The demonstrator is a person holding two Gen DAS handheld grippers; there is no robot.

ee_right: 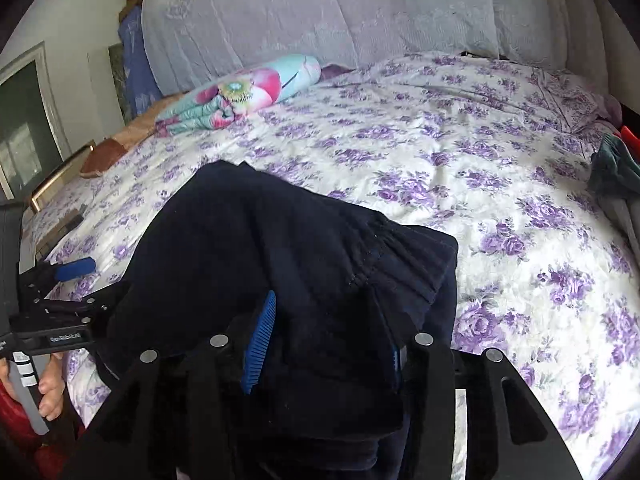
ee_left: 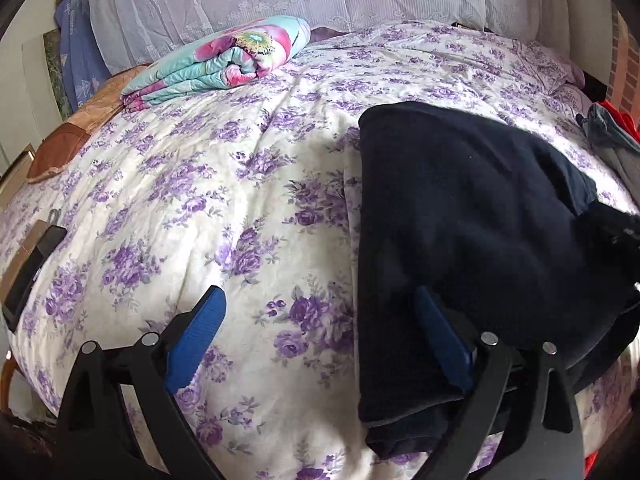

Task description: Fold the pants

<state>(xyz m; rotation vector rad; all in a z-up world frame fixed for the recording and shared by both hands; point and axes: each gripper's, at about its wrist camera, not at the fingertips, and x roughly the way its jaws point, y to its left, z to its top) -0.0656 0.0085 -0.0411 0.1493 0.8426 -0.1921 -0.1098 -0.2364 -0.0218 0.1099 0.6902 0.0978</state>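
Dark navy pants (ee_left: 472, 216) lie in a folded bundle on the bed (ee_left: 240, 184), near its front edge, over the purple-flowered bedspread. Your left claw (ee_left: 320, 336) stands wide open, gripping nothing; one blue pad sits over the bedspread, the other against the pants' edge. Your right claw (ee_right: 324, 344) pinches the pants just below the ribbed waistband (ee_right: 404, 256). A folded floral quilt (ee_left: 224, 60) rests near the far left corner.
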